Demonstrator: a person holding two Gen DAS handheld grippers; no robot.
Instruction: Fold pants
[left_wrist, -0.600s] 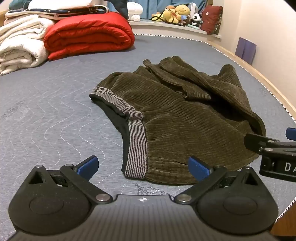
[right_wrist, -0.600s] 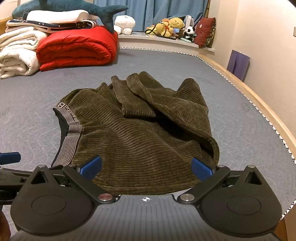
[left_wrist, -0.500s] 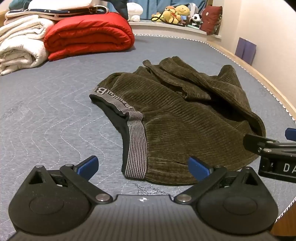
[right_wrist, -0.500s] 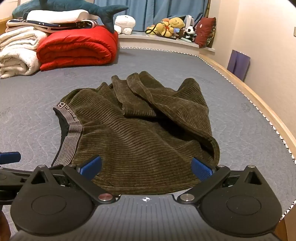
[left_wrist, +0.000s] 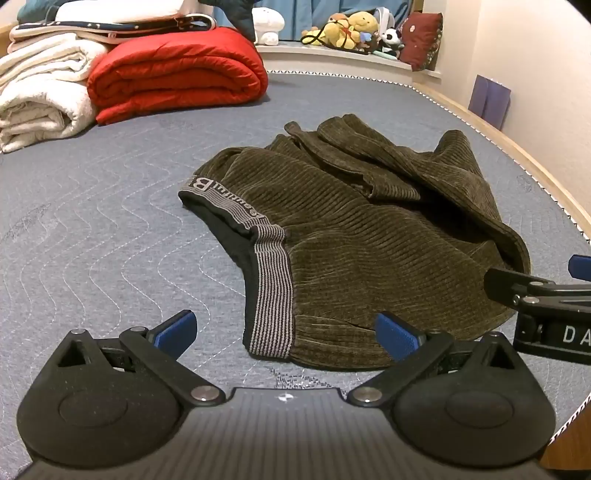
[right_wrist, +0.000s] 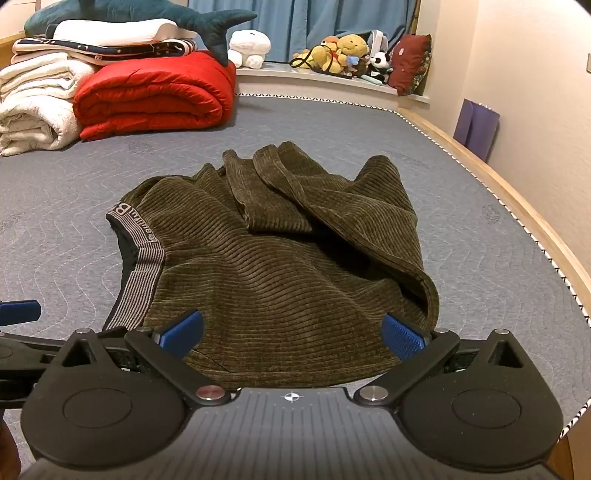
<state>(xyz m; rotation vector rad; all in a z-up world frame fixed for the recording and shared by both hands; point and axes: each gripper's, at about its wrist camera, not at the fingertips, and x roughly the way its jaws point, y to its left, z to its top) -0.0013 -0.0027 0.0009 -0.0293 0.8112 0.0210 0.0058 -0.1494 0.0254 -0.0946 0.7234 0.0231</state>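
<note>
Pants (left_wrist: 369, 251) (right_wrist: 280, 266), dark olive corduroy, lie bunched on the grey quilted mattress (left_wrist: 92, 229) (right_wrist: 480, 229). Waistband (left_wrist: 271, 280) (right_wrist: 136, 284), grey-striped, faces left; legs are crumpled back over the body toward the far right.

Left gripper (left_wrist: 286, 332): fingers spread wide, nothing between them. It is low at the near edge of the pants, pointing at the waistband's near end; right blue pad (left_wrist: 397, 334) over the near hem, left pad over bare mattress.

Right gripper (right_wrist: 291, 334): also wide open, holding nothing, low over the near hem at mid-pants. Contact with the cloth can't be told for either.

The 2 grippers sit side by side, each visible at the edge of the other's view.

Far left: red quilt (left_wrist: 177, 70) (right_wrist: 155, 92) beside white towels (left_wrist: 40, 96) (right_wrist: 33, 107). Plush toys (left_wrist: 347, 29) (right_wrist: 340, 51) on the far ledge. No containers in view.
</note>
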